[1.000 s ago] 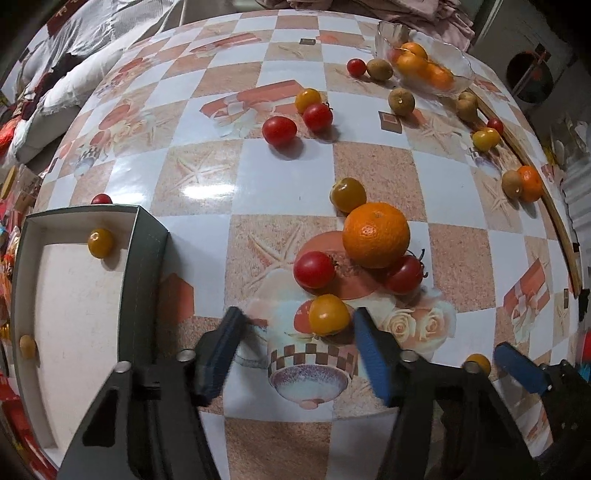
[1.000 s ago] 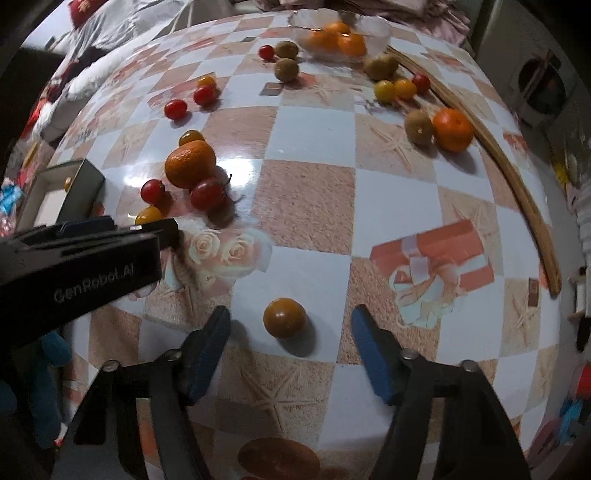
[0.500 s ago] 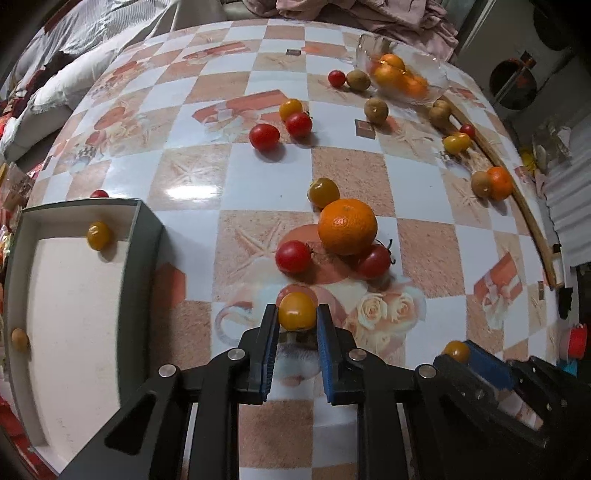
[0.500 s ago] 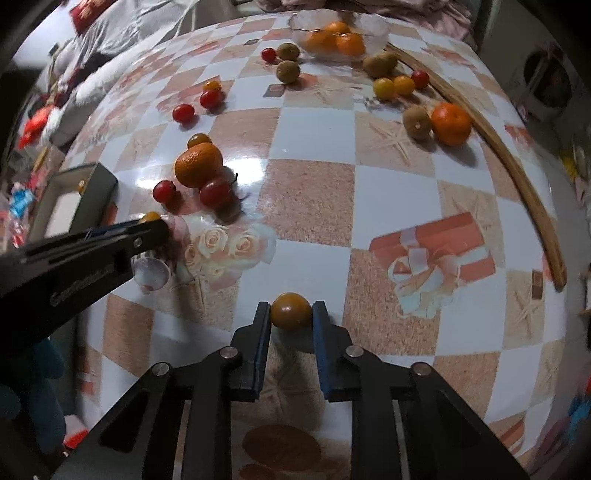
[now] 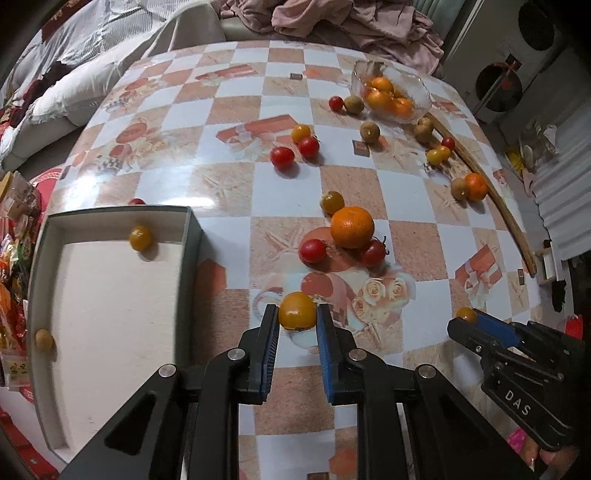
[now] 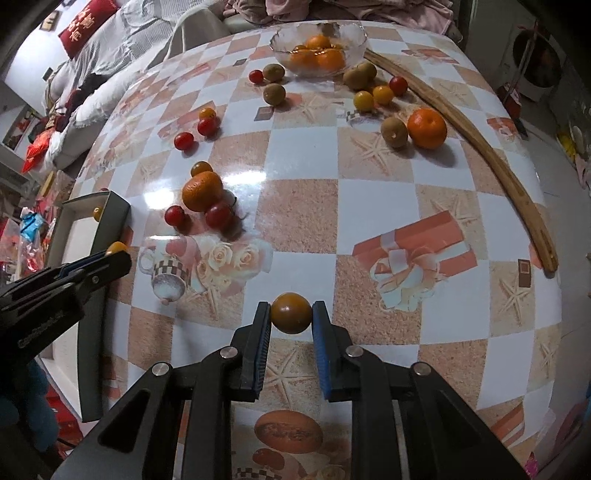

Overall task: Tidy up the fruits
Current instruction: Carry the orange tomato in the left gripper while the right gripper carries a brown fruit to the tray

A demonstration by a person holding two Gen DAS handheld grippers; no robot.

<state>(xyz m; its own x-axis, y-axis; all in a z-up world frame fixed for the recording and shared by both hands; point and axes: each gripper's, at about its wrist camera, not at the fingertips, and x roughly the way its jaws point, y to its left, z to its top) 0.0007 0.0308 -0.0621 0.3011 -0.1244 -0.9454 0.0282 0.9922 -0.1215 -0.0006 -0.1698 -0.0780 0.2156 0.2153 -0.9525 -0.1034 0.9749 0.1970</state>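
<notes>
So, left wrist view: left gripper (image 5: 297, 325) low centre, blue-padded jaws clenched on a smooth yellow-orange tomato (image 5: 297, 311); cannot tell if it touches the tablecloth. At left, a rectangular dark-rimmed box (image 5: 194, 240) with pale matte floor holds a yellow tomato (image 5: 140, 238) near its far wall and a small tan fruit (image 5: 43, 339) by its left wall. Upper right, a clear glass bowl (image 5: 417, 83) holds several oranges. Mid frame, a dimpled orange (image 5: 351, 227) sits between two red tomatoes touching or nearly touching it, with an olive-yellow one just behind. More red and yellow tomatoes, brown kiwis and another orange are scattered toward the upper right. At lower right the right gripper (image 5: 466, 319) grasps a small dark-orange fruit. Glossy checkered vinyl tablecloth (image 5: 229, 166), white and tan squares with printed gifts, roses, starfish. Rumpled bedding and clothes behind.

Right wrist view: right gripper (image 6: 291, 317) low centre, jaws clamped on a round brownish-orange tomato (image 6: 291, 313). The left gripper (image 6: 118, 254) at left edge holds its yellow fruit by the box corner (image 6: 118, 206). The glass bowl (image 6: 354, 35) of oranges sits top centre. A curved wooden stick (image 6: 480, 140) runs down the right side.
</notes>
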